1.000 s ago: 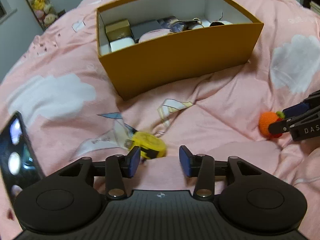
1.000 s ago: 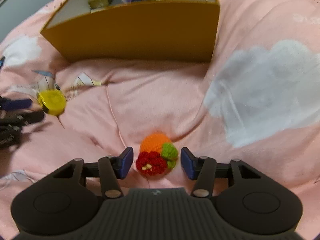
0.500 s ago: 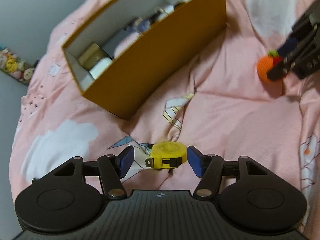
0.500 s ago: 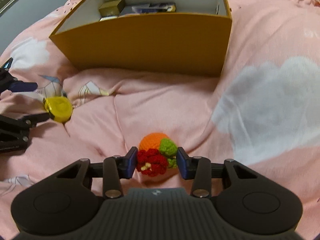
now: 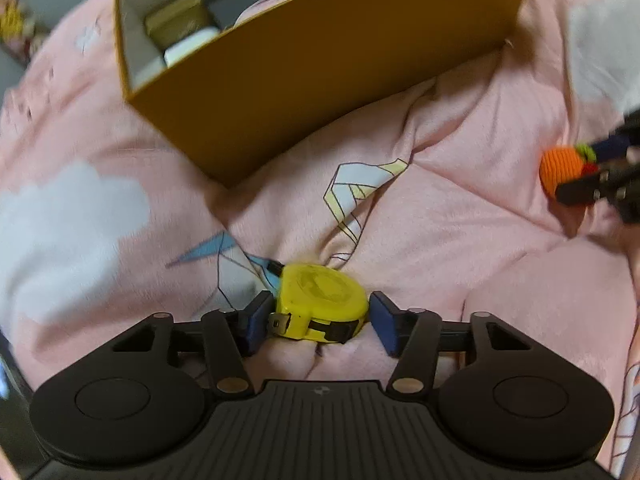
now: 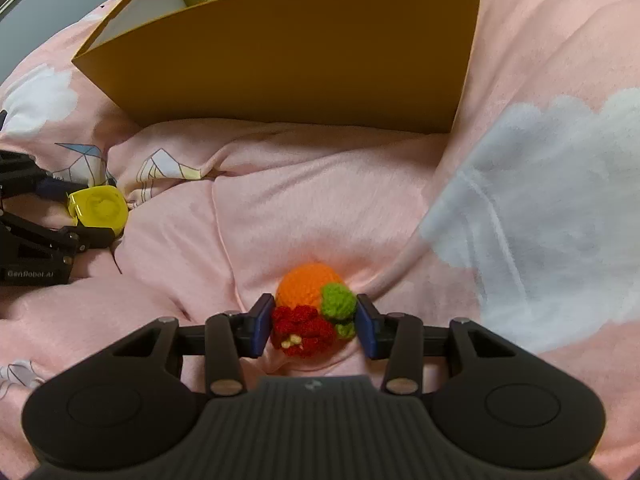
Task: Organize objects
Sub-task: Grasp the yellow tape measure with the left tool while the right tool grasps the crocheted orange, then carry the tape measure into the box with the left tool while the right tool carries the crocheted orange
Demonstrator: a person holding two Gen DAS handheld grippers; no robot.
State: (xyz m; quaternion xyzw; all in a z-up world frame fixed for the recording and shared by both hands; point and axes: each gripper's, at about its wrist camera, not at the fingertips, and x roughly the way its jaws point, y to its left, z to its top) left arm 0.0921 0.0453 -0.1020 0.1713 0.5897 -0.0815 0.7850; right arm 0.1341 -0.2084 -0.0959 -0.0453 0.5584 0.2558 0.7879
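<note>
**A:** Two grippers, one thing each. Left wrist view first: the left gripper [image 5: 318,326] has the yellow tape measure [image 5: 320,308] sitting between its blue pads [image 5: 256,326]. The left pad looks like it's touching the case, the right one is just beside it with a sliver of gap, so the jaws are closing in but I can't tell if it's a real pinch. The tape measure lies flat on the pink duvet [image 5: 440,248], next to the printed paper-crane pattern.

**B:** and the box?

**A:** The orange cardboard box [image 5: 320,68] is further up the duvet, open on top, with a gold-coloured little box [image 5: 180,22] and a white one [image 5: 190,42] at its left end. At the right edge of that view you can see the crochet orange [image 5: 560,168] with the right gripper [image 5: 600,172] around it.

**B:** ok, right wrist view?

**A:** The right gripper [image 6: 316,326] has its jaws pressed onto the crochet orange [image 6: 308,308], one pad against the red knitted bit, the other against the green leaf. So it's pinching it, and the toy is resting on the duvet [image 6: 320,200] in front of the box's long side. The same box [image 6: 300,60] fills the top. Over at the left edge, the left gripper [image 6: 86,216] sits around the tape measure [image 6: 98,210], well apart from the crochet orange
</note>
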